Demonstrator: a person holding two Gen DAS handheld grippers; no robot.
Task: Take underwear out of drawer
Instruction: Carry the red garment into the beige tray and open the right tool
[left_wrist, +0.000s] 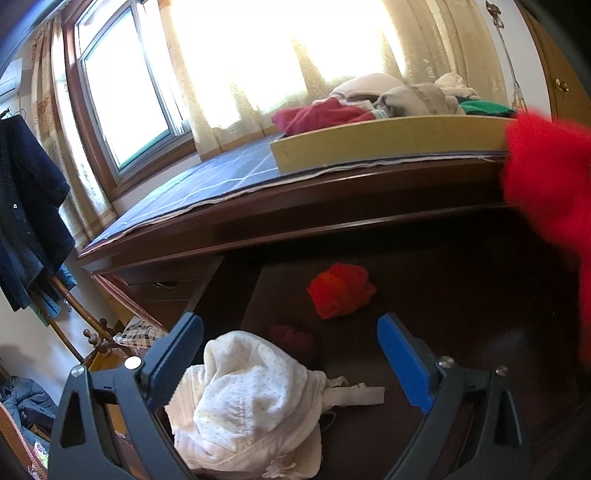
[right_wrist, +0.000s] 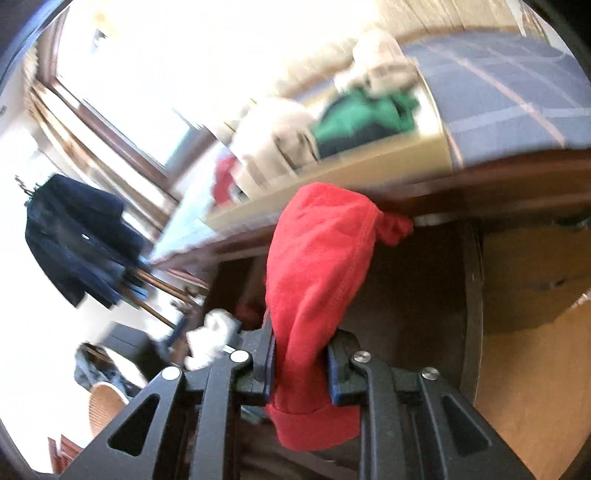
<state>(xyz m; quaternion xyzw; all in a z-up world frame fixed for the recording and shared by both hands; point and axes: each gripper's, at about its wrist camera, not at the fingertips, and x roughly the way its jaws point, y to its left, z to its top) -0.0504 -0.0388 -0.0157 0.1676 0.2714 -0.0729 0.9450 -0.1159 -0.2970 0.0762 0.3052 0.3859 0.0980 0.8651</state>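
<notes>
My right gripper (right_wrist: 301, 365) is shut on a red piece of underwear (right_wrist: 317, 266), which drapes out past the fingertips, above the dark open drawer (right_wrist: 413, 295). The same red underwear (left_wrist: 550, 192) hangs blurred at the right edge of the left wrist view. My left gripper (left_wrist: 291, 362) stands open over the drawer (left_wrist: 461, 314), its fingers on either side of a white dotted garment (left_wrist: 243, 402) without pressing on it. A crumpled orange-red piece (left_wrist: 341, 290) and a small dark red piece (left_wrist: 291, 338) lie further in.
On the dresser top a yellow tray (left_wrist: 388, 142) holds a pile of folded clothes on a blue checked cloth (left_wrist: 207, 177). A window with curtains is behind. A dark coat (left_wrist: 26, 206) hangs on a wooden rack at the left.
</notes>
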